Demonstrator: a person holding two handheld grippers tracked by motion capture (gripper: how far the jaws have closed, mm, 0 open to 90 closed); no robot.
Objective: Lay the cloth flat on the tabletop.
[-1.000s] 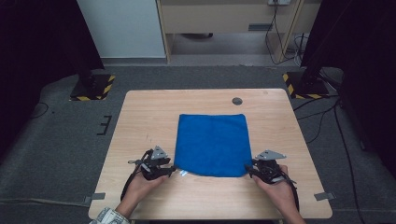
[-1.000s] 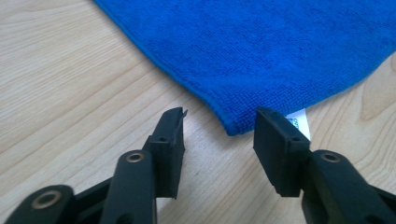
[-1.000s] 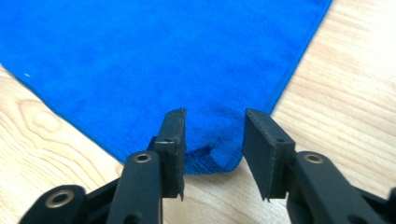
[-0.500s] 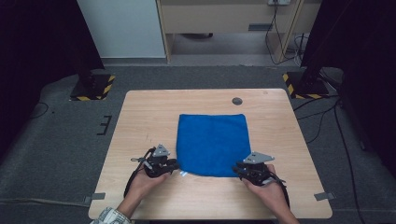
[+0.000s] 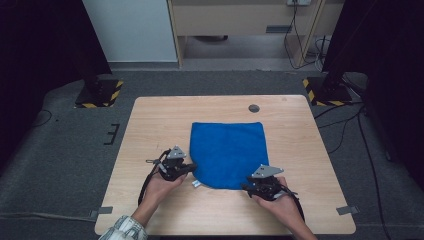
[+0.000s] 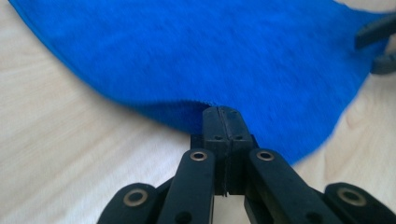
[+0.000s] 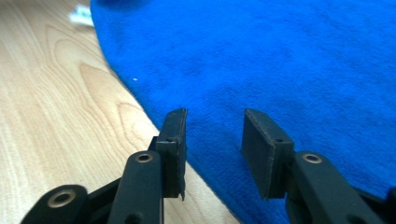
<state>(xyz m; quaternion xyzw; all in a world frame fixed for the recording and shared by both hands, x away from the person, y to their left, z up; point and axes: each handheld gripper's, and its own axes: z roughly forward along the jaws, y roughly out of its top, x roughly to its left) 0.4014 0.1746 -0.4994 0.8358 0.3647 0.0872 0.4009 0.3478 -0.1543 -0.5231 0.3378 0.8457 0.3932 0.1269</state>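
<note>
a blue cloth lies flat on the wooden table, a little toward the person's side of the middle, its far edge straight and its near edge rounded. the left gripper sits at the cloth's near left corner; in the left gripper view its jaws have just been closing and now stand pressed together, with the hem of the cloth caught at their tips and bunched up slightly there. the left hand grips the tool from behind, a checked sleeve showing at the bottom edge. the right gripper is at the near right corner, held by the right hand; in the right gripper view its jaws have just been opening and stand a moderate way apart, hovering over the edge of the cloth with blue fabric seen through the gap and nothing pinched between the pads. a small white tag pokes out from the cloth's near edge, just beside the left gripper. a dark round grommet is set in the tabletop beyond the cloth, well apart from both hands.
</note>
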